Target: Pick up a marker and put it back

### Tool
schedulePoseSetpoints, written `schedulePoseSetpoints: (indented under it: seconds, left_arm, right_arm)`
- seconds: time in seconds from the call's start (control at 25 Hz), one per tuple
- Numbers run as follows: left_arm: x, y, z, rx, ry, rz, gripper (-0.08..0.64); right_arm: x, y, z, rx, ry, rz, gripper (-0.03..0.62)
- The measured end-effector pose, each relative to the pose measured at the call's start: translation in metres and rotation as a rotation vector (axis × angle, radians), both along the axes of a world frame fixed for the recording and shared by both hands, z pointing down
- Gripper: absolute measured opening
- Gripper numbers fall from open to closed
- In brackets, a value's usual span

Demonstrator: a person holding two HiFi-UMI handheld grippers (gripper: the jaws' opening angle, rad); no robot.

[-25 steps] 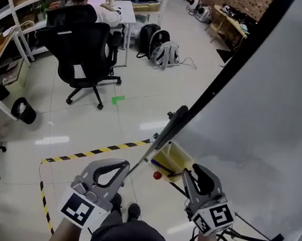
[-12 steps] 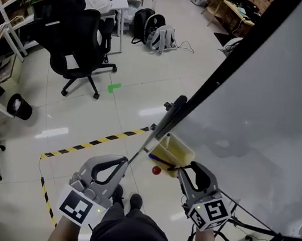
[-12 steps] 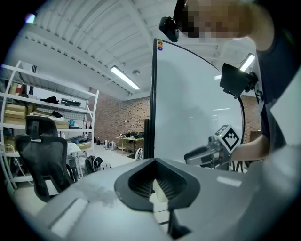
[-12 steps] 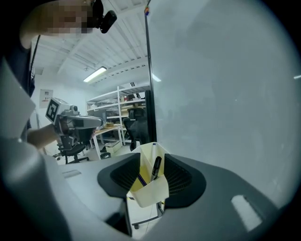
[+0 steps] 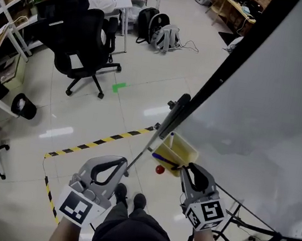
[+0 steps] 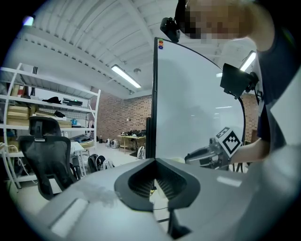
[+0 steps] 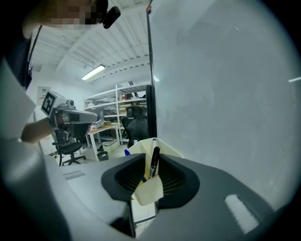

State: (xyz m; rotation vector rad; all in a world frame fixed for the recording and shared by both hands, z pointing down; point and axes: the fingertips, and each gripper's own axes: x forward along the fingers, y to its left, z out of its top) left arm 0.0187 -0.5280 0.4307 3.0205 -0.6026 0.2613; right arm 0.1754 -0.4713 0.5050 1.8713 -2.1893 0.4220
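Against the whiteboard (image 5: 265, 106), yellow holder (image 5: 183, 149), black marker (image 7: 154, 162) upright inside

pale yellow holder (image 5: 186, 149); black marker (image 7: 154, 162); yellow-black striped floor tape (image 5: 103, 138)

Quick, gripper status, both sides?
Left gripper: closed, empty.
Right gripper: open, jaws just closing around the black marker in the yellow holder, not gripping yet.
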Motion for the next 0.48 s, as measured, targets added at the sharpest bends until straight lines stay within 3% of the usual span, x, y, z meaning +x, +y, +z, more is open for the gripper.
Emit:
schedulePoseSetpoints:
  seconds: [0.08, 0.48]
  left_arm:
    - [0.0, 0.001, -0.001, -0.002, 0.003, 0.0, 0.003]
    - [-0.004, 0.007, -0.011, 0.013, 0.005, -0.014, 0.003]
  right_arm:
    - [-0.002, 0.001, 0.0, 0.002, 0.015, 0.001, 0.043]
    - [-0.012, -0.002, -0.018, 0.041, 0.064, -0.047, 0.037]
